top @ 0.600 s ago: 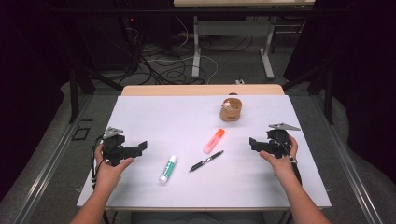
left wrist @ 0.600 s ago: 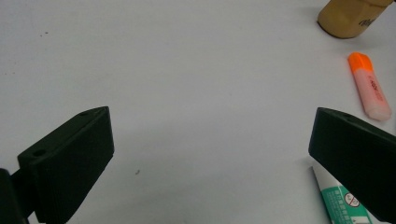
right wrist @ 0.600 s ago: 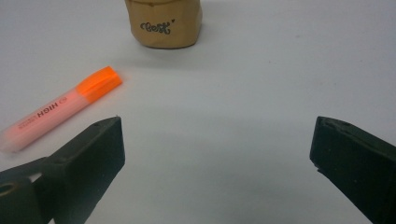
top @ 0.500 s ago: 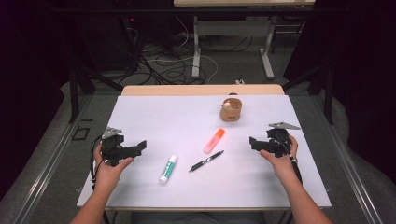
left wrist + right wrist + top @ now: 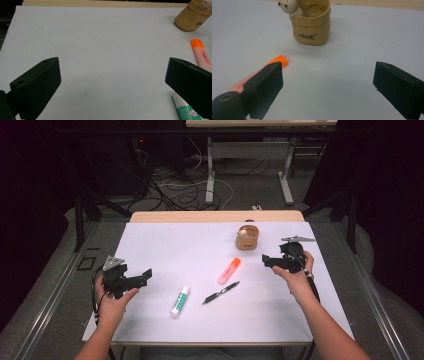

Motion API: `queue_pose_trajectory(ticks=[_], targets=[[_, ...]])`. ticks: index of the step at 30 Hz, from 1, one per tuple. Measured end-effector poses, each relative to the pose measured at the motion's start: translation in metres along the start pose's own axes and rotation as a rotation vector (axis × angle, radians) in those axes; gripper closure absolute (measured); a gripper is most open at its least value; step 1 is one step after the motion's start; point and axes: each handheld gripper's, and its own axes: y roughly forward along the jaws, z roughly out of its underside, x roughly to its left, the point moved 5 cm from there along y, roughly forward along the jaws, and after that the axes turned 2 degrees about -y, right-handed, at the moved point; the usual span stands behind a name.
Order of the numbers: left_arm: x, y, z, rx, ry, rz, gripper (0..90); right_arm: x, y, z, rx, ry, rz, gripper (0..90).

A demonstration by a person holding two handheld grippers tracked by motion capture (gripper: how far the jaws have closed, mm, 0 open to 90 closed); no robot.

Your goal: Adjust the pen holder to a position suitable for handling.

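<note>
1. High view: both hands are poised over the white desk, nothing picked up yet. The left gripper sits at the near-left with its jaws spread and empty. The right gripper hovers at the right, jaws parted and empty too. Between them lie a glue stick, a black pen and an orange highlighter, with a small tan holder standing farther back.

2. Left gripper view: jaws wide apart, bare desk between them. The glue stick peeks out at the lower right, just beside the right-hand jaw; the highlighter lies beyond it, the holder at the far corner.

3. Right gripper view: jaws wide, gripping nothing. The highlighter runs behind the left-hand jaw, and the holder, with a little bear figure at its rim, stands upright ahead.

4. My read: this is the opening approach. The right gripper looks best placed for the highlighter; the next move calls for swinging towards it, straddling its barrel and closing.
</note>
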Motion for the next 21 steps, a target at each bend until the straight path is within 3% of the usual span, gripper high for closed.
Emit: queue_pose_trajectory(ticks=[11,14,21], targets=[[0.005,-0.004,0.003,0.007,-0.027,-0.002,0.3,0.017,0.014,-0.049,0.044,-0.043,-0.046,21.6],[0.005,-0.003,0.004,0.009,-0.037,0.005,0.3,0.016,0.018,-0.059,0.047,-0.067,-0.018,22.4],[0.003,0.000,0.006,0.025,-0.022,0.011,0.3,0.007,0.029,-0.080,0.039,-0.063,0.011,25.4]])
